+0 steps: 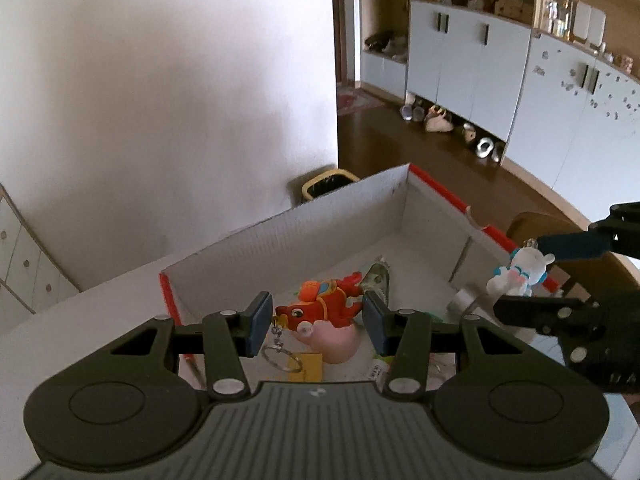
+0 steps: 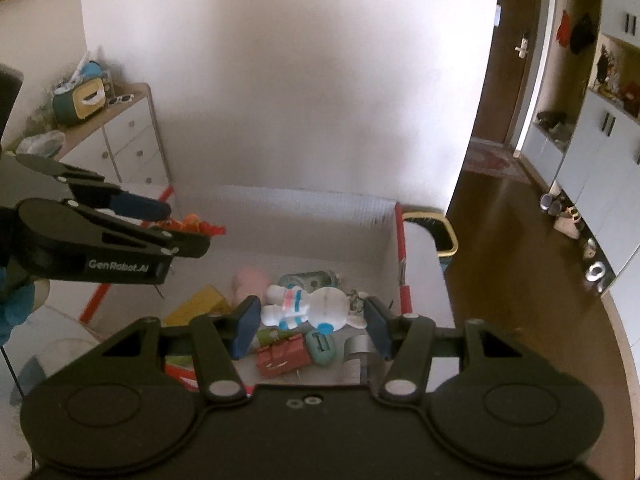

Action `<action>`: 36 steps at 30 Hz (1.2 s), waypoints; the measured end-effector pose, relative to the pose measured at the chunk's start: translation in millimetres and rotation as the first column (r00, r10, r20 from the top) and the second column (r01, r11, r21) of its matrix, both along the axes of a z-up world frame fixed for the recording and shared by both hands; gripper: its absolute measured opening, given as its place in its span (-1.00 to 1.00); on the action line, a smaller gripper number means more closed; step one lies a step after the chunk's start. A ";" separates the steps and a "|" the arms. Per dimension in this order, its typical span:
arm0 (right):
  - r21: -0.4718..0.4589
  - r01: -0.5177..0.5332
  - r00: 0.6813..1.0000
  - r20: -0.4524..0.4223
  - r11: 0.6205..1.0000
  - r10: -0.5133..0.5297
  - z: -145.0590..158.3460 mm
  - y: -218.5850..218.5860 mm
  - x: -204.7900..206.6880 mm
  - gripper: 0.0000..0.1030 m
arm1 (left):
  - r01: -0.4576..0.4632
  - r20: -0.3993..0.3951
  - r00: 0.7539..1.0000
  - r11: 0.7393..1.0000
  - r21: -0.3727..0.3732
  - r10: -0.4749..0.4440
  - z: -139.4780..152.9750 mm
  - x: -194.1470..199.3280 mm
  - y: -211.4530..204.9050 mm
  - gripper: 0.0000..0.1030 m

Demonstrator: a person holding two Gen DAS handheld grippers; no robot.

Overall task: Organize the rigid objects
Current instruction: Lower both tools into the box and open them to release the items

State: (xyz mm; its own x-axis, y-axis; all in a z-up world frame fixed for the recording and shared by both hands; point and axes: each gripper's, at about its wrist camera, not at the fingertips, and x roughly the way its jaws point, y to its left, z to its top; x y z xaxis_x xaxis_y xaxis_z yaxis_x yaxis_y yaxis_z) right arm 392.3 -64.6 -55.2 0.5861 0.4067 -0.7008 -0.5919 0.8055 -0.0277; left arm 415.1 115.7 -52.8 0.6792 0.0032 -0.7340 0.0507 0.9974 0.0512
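Note:
My left gripper [image 1: 318, 320] is shut on a red fish-like keychain toy [image 1: 324, 308], whose metal ring [image 1: 282, 356] dangles below it. It hangs over the open white cardboard box [image 1: 280, 224] with red edges. In the right wrist view, my right gripper [image 2: 312, 322] is shut on a white figure with blue and pink stripes [image 2: 316, 306], also above the box [image 2: 304, 212]. Each view shows the other gripper: the right gripper [image 1: 540, 276] carries the white figure [image 1: 516, 276] at the box's right wall, and the left gripper [image 2: 180, 226] carries the red toy [image 2: 192, 226] at the left wall.
Inside the box lie a pink piece [image 2: 250, 280], a yellow carton [image 2: 200, 302], a red item [image 2: 280, 354], a teal item [image 2: 320, 346] and a silver roll [image 2: 358, 346]. A yellow-rimmed bin [image 2: 448, 236] stands behind the box. A chest of drawers [image 2: 128, 140] is at the left.

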 end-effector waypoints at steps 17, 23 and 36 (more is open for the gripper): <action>-0.118 -0.080 0.995 -0.070 0.990 0.072 -50.1 34.8 28.3 0.09 | -0.022 -0.136 0.990 1.000 0.000 0.021 -55.5 40.7 -8.0 -0.06; -0.123 -0.072 0.993 -0.099 0.990 0.060 -58.7 40.7 36.7 0.08 | -0.028 -0.172 0.985 1.000 -0.005 0.027 -62.8 42.7 -7.7 -0.06; -0.151 -0.052 0.987 -0.160 0.987 0.028 -73.3 44.8 49.3 0.09 | -0.035 -0.267 0.963 0.999 -0.019 0.028 -73.4 48.4 -7.8 -0.05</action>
State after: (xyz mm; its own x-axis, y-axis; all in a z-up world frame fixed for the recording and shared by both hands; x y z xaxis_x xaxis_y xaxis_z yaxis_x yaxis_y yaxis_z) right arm 441.6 -19.9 -128.6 0.4494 0.3075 -0.8387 -0.6303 0.7745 -0.0538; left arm 463.5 107.9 -126.2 0.4588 0.0020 -0.8885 0.0280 0.9995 0.0168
